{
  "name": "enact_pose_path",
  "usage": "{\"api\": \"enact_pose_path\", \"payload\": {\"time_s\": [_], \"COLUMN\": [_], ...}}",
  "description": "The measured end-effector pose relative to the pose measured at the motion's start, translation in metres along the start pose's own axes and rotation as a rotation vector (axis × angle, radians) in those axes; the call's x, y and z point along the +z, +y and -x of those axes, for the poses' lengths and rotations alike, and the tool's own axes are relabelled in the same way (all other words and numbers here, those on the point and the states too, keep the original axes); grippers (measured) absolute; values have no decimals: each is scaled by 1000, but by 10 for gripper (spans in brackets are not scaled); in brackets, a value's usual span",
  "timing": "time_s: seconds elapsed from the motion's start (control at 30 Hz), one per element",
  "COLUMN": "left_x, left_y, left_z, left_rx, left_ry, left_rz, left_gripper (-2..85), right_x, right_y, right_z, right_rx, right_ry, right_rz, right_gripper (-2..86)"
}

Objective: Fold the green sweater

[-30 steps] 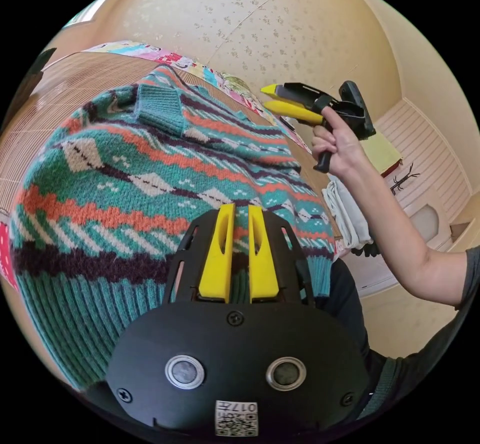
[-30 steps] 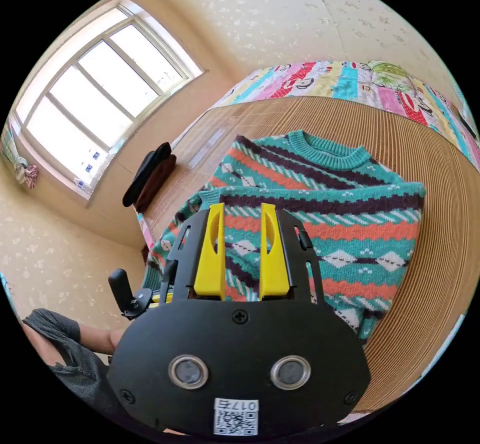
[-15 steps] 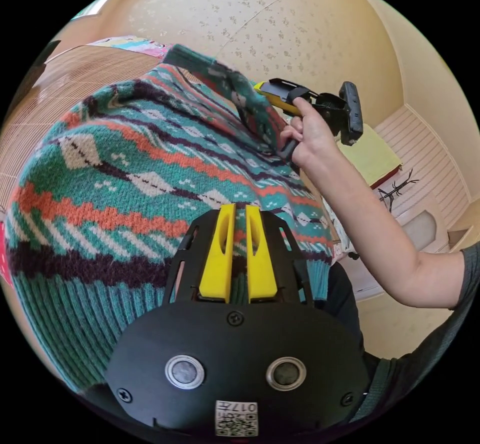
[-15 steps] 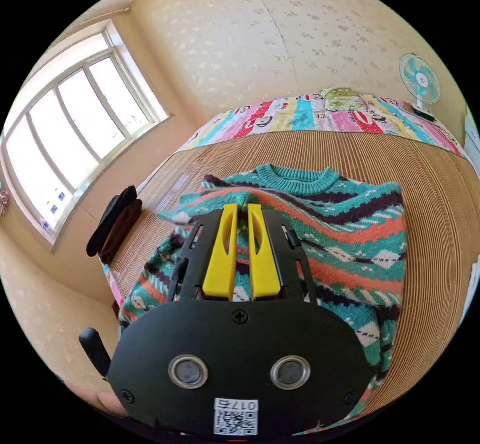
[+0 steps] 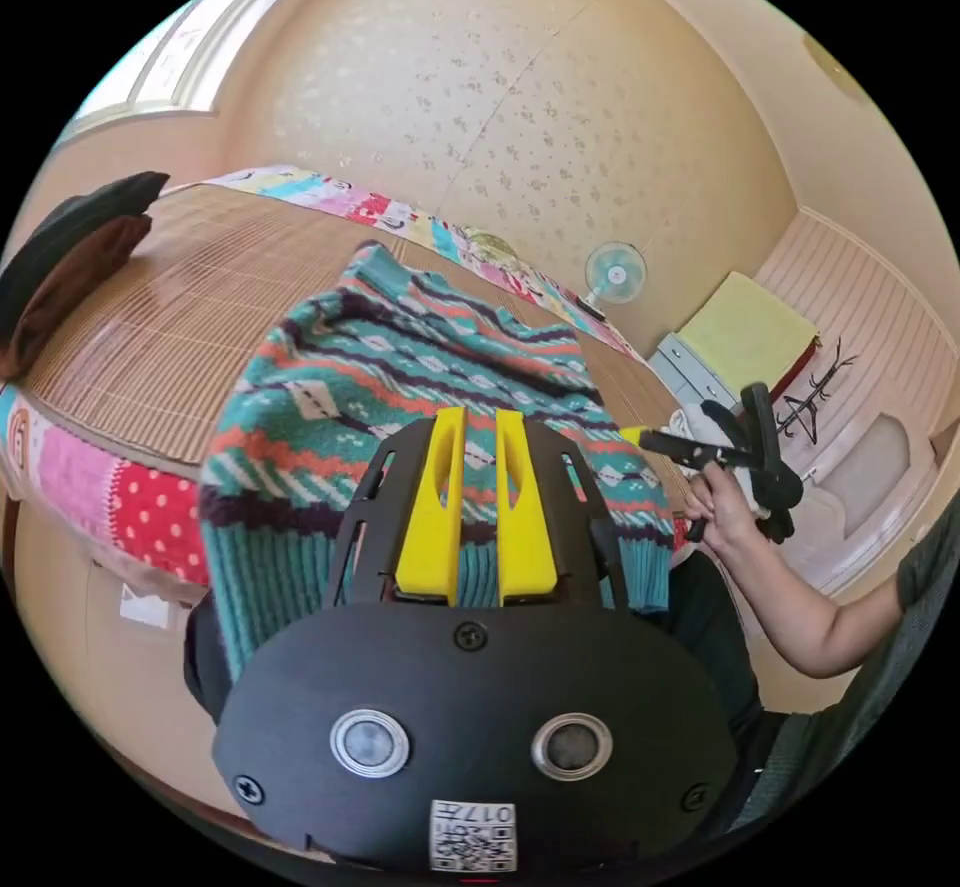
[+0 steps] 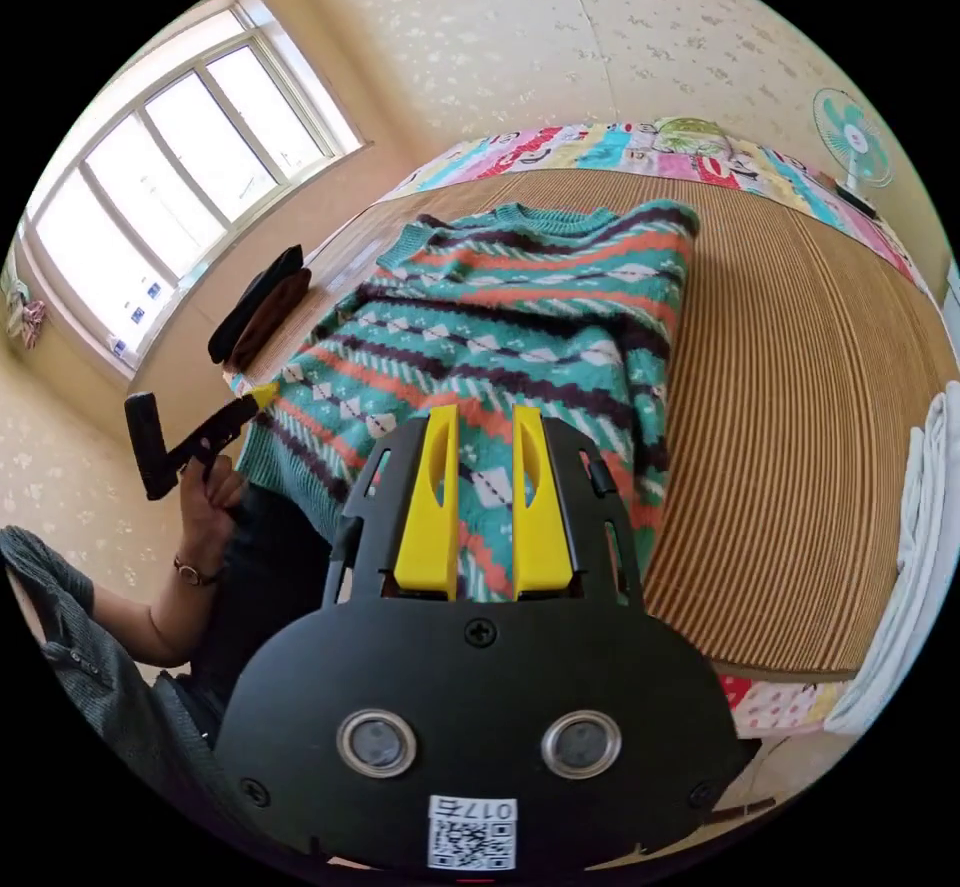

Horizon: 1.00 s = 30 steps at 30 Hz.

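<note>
**Sweater narrowed, hem draped off the mat**

Your green, orange and dark-purple patterned knit sweater (image 6: 520, 317) lay on the ribbed bamboo mat (image 6: 800, 407), its ribbed hem hanging over the near edge. Your left gripper (image 5: 476, 502) had its yellow jaws a narrow gap apart over that hem, with knit showing between them; I couldn't tell whether they pinched it. Your right gripper (image 6: 483, 502) stood parted, holding nothing. The thick knit looked soft, floppy and stretchy, so the firmer ribbed hem corners seemed the best hold.
</note>
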<state>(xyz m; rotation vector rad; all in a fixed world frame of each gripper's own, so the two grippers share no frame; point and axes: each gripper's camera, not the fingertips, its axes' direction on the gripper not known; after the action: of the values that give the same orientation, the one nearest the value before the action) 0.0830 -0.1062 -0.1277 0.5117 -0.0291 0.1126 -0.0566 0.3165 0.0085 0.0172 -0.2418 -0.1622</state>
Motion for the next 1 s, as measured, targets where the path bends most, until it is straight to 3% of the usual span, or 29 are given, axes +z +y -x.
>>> {"api": "enact_pose_path", "payload": {"time_s": [0.17,0.33,0.43,0.5,0.53,0.67,0.8,0.87,0.93,1.0], "left_x": [-48,-37,-52,-72,-88,-145,-178,-188,-194,-204], "left_y": [-6,14,19,14,9,0,-10,-17,-21,-25], "left_z": [57,71,68,71,76,117,130,130,130,130], "left_rx": [-188,-211,-178,-180,-197,-339,-385,-412,-440,-447], "left_ry": [-118,-242,-285,-199,-25,558,684,754,822,868], "left_rz": [220,448,456,450,418,231,147,113,91,63], "left_gripper": [194,199,147,98,47,42,41,42,43,43], "right_x": [-59,-79,-77,-74,-74,-87,-93,-100,-129,-189], "right_y": [63,83,82,83,84,90,91,93,93,99], "right_z": [-58,-90,-102,-110,-113,-140,-156,-160,-169,-200], "right_rx": [96,165,180,195,201,262,269,276,236,223], "right_ry": [92,-59,-153,-237,-257,-376,-719,-785,-898,-1126], "right_rz": [106,163,204,249,253,244,254,253,160,-125], "right_gripper": [83,99,119,135,139,146,122,77,49,36]}}
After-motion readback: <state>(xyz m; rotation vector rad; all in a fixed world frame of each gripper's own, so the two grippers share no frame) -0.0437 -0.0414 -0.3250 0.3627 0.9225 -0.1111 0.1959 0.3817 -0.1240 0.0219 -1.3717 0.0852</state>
